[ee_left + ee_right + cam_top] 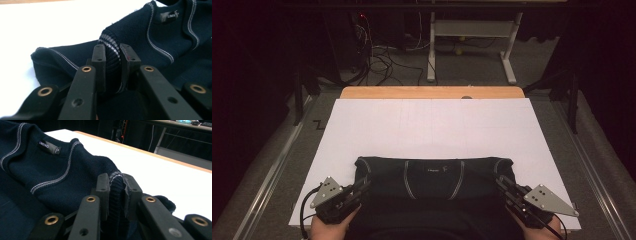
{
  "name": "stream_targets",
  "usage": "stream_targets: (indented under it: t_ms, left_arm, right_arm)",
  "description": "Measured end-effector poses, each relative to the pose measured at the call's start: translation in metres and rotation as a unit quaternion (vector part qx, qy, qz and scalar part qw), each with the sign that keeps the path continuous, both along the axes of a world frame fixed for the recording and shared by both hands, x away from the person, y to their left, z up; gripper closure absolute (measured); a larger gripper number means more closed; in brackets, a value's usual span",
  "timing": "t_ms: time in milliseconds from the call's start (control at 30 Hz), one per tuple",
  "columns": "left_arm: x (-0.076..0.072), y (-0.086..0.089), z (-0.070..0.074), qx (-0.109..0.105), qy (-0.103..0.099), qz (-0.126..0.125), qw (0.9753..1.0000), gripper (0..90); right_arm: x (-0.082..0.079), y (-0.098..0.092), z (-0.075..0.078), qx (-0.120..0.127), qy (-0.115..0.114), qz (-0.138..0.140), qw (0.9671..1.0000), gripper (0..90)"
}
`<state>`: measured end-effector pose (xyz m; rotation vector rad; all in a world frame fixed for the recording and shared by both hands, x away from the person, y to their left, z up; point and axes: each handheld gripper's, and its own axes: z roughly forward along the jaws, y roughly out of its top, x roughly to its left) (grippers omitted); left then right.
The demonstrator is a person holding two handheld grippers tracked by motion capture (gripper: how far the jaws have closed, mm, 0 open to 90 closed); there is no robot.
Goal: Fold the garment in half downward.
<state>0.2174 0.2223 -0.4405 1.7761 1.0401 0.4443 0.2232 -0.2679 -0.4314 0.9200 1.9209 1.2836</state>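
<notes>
A dark navy knit sweater (432, 177) with pale stitched lines and a neck label lies at the near edge of the white table top (432, 125). My left gripper (364, 184) is shut on a ribbed, striped fold of the sweater (160, 37) at its left side; in the left gripper view the fabric bulges between the two black pads of that gripper (112, 53). My right gripper (502, 182) is shut on a bunched fold at the sweater's (50, 172) right side, the knit squeezed between the pads of that gripper (117, 182). A hand holds each gripper at the bottom edge.
The white top rests on a wooden table whose far edge (432, 92) shows beyond it. Metal rails (272, 170) run along both sides. A white table frame (472, 40) and cables stand on the dark floor behind.
</notes>
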Motion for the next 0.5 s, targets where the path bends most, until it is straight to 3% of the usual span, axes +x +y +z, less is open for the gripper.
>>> stream_targets:
  t_ms: [133, 333, 500]
  left_arm:
    - [-0.001, -0.002, -0.002, 0.015, 0.005, 0.0, 0.9999, 72.5]
    - [0.013, 0.0, -0.017, 0.036, 0.059, -0.007, 0.9976, 71.8]
    - [0.018, 0.0, -0.023, 0.042, 0.073, -0.004, 0.9964, 71.2]
  right_arm:
    - [-0.003, 0.0, -0.002, -0.005, 0.005, -0.001, 1.0, 78.1]
    - [0.009, 0.003, -0.013, -0.03, 0.046, -0.005, 0.9985, 78.0]
    - [0.02, 0.005, -0.021, -0.043, 0.081, -0.015, 0.9956, 77.5]
